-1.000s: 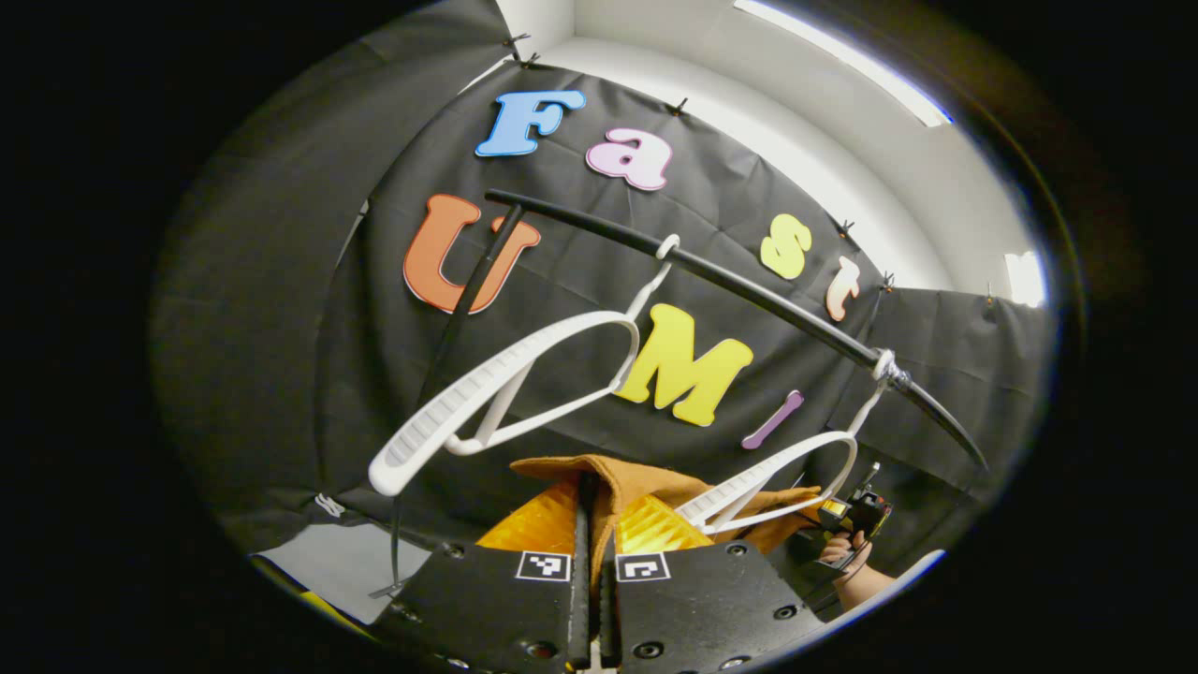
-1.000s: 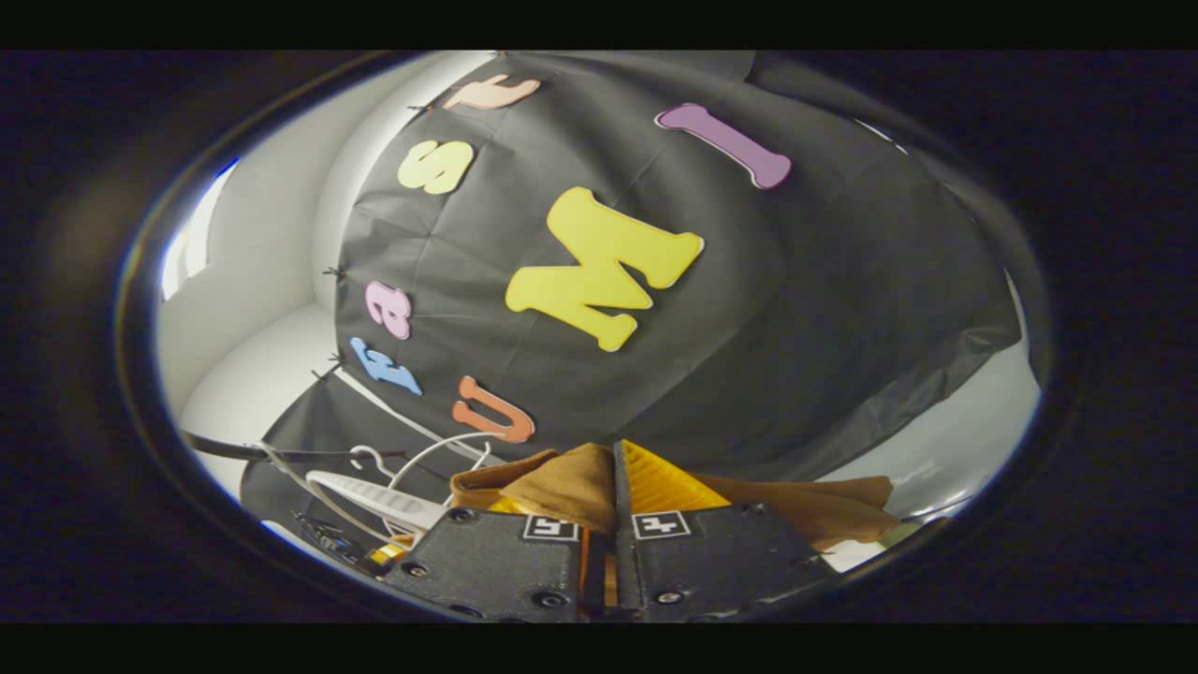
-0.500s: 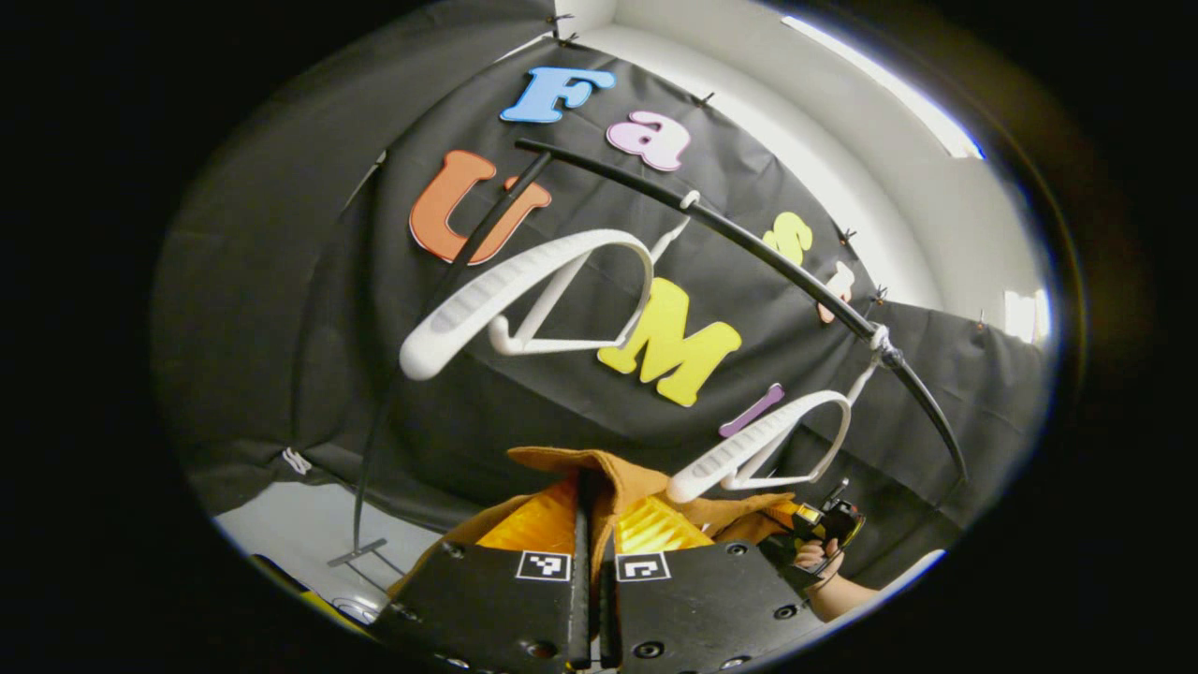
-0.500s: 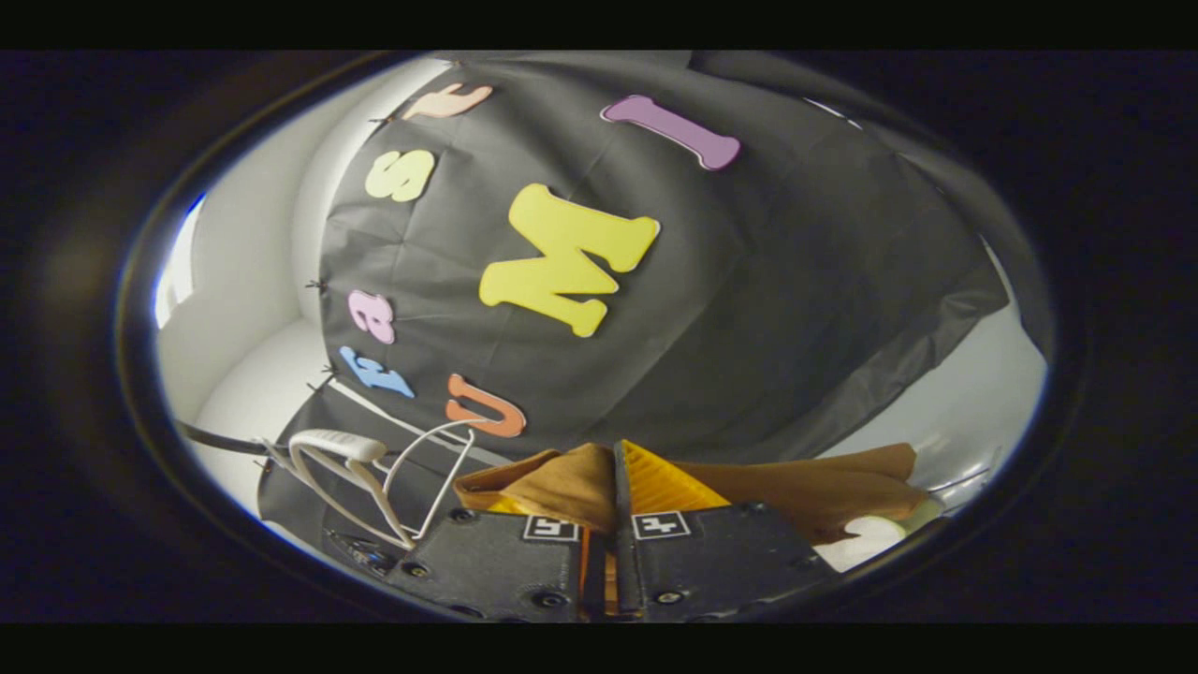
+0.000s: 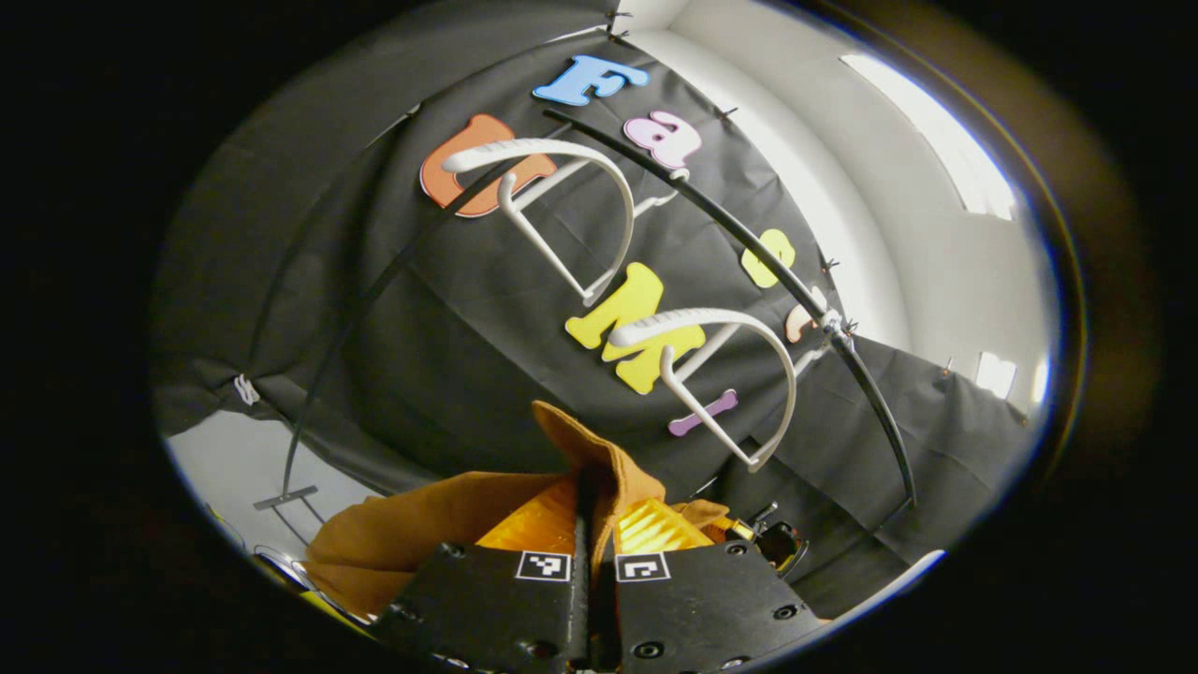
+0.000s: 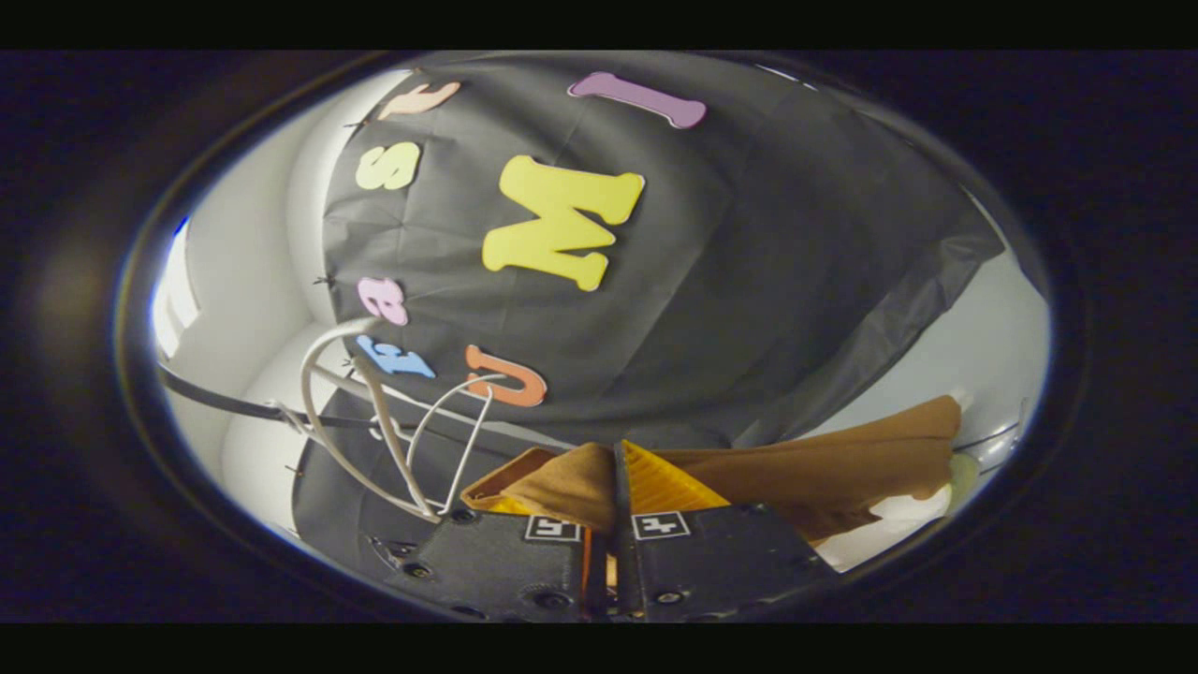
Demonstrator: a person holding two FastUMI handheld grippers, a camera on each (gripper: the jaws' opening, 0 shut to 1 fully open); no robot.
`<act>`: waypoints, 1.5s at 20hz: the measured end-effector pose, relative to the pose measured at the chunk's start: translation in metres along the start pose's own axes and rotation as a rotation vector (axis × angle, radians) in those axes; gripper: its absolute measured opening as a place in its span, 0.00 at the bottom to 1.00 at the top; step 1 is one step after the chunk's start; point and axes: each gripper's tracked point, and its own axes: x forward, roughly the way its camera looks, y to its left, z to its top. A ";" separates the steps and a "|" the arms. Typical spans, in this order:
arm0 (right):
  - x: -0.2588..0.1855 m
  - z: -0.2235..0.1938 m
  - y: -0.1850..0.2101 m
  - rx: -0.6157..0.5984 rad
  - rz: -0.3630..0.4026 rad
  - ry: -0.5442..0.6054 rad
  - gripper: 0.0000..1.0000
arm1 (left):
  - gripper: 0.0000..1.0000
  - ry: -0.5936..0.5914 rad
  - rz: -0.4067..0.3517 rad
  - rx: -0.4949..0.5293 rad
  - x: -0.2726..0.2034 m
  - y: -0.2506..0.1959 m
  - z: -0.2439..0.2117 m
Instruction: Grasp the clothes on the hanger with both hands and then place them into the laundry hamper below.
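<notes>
A brown garment [image 5: 421, 524] is pinched at its folded edge in my left gripper [image 5: 591, 505], which is shut on it. The cloth droops to the lower left. My right gripper [image 6: 613, 496] is shut on the same brown garment [image 6: 814, 473], which stretches off to the right. Two white hangers [image 5: 562, 206] [image 5: 725, 374] hang bare from the black rail [image 5: 749, 248] above, both tilted. The same hangers [image 6: 374, 421] appear low at the left in the right gripper view. In the left gripper view the other gripper [image 5: 775, 543] peeks out just right of the cloth.
The rail's black upright post [image 5: 365, 300] runs down to a foot [image 5: 285, 496] on the pale floor. A pale rounded object [image 6: 955, 468] sits under the cloth's far end; I cannot tell what it is. White wall lies to the right.
Both grippers have come down and away from the rail with the garment. The cloth has slipped off the nearer hanger, and both hangers have swung upward.
</notes>
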 end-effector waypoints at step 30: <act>-0.006 -0.175 -0.073 -0.069 -0.166 0.359 0.12 | 0.04 0.250 0.166 0.073 0.017 0.008 -0.171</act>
